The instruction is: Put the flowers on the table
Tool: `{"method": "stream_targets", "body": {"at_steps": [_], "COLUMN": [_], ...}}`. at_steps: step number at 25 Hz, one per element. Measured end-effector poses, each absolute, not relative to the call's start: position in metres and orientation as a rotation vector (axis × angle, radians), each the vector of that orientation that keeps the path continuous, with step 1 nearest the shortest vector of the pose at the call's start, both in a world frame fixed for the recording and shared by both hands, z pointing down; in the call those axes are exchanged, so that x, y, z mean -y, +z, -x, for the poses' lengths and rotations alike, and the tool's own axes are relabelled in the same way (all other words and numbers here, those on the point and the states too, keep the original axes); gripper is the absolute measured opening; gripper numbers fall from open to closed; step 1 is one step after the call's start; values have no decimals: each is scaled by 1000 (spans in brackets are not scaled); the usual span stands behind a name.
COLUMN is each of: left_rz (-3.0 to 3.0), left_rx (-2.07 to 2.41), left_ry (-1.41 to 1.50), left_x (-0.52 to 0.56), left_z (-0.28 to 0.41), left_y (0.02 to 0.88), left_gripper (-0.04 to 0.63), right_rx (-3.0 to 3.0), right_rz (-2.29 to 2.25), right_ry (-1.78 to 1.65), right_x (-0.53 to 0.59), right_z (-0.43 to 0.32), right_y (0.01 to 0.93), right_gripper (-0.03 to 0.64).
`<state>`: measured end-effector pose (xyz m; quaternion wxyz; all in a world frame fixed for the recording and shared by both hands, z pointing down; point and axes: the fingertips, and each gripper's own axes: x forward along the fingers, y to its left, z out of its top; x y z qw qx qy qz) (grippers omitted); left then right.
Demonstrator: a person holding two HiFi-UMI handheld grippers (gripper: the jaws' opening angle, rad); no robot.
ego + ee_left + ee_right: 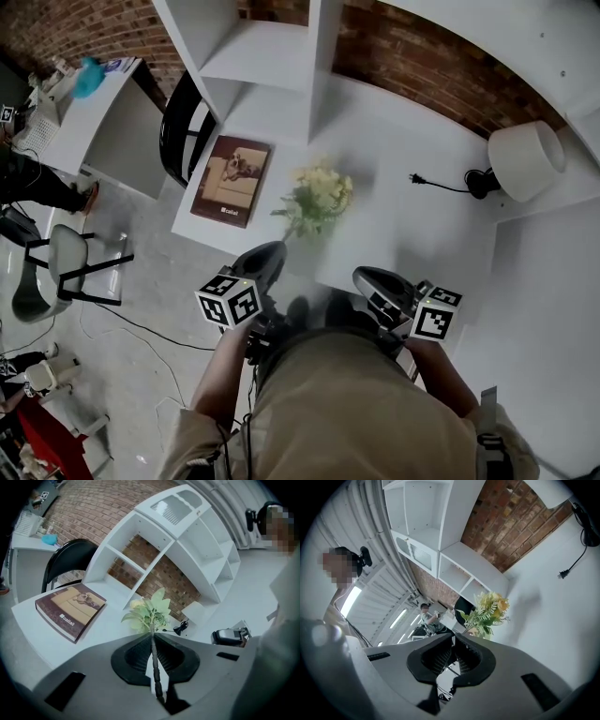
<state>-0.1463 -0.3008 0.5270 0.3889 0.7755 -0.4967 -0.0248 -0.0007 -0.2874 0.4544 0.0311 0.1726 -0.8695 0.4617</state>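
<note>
While the left claw (152,638) clamps the stem of the yellow flowers (319,195), right claw (453,638) closed empty, a brown book (231,180) lies at the left edge of the white surface (412,230).

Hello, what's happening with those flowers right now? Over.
Left tool shut on flowers by the stem. Right tool shut, empty. Flowers over white table, not released. Book beside them, nothing blocking.

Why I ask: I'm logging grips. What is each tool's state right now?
Left tool: closed, holding the flowers.
Right tool: closed, holding nothing.
</note>
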Motion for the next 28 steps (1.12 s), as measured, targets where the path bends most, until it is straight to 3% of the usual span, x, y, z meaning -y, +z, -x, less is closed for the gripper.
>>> {"method": "stream_targets", "body": {"at_steps": [28], "left_rz": [-1903], "left_rx": [1308], "left_ry": [5], "left_x": [346], "left_z": [170], "left_y": [579], "left_gripper": [25], "right_rx": [2627], "right_rz": [-544], "right_ry": [1447], "right_x": [296], "right_z": [-4], "right_y": [472], "right_gripper": [35]}}
